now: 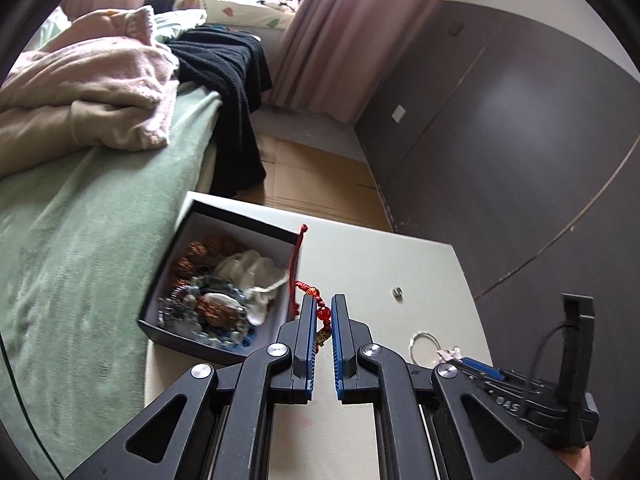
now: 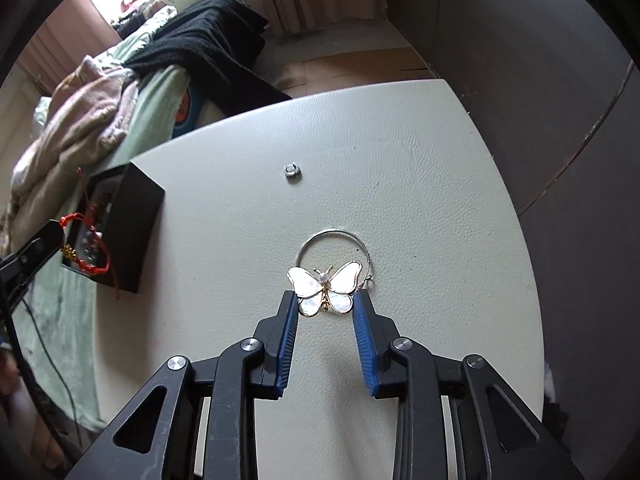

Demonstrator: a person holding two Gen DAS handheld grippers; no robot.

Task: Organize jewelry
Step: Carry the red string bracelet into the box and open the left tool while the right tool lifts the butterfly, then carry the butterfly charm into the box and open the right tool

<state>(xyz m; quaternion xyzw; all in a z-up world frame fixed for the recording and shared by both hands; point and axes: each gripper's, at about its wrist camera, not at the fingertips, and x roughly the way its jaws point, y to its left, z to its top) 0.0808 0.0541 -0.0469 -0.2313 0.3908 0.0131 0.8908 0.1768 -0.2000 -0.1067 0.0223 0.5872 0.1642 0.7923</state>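
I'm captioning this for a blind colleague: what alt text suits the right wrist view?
A hand-held gripper closes around a white butterfly brooch on a pale table, in front of a thin silver hoop. A small ring lies beyond; a black box sits at left.

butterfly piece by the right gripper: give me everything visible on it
The butterfly brooch has four pearly white wings edged in gold-coloured metal, a small pearl-like bead at the head and two thin antennae. It looks intact and overlaps a thin silver hoop on the pale leather-textured table. The right hand-held gripper brackets its lower wings, blue pads at both edges; whether it lies flat or is lifted is unclear.
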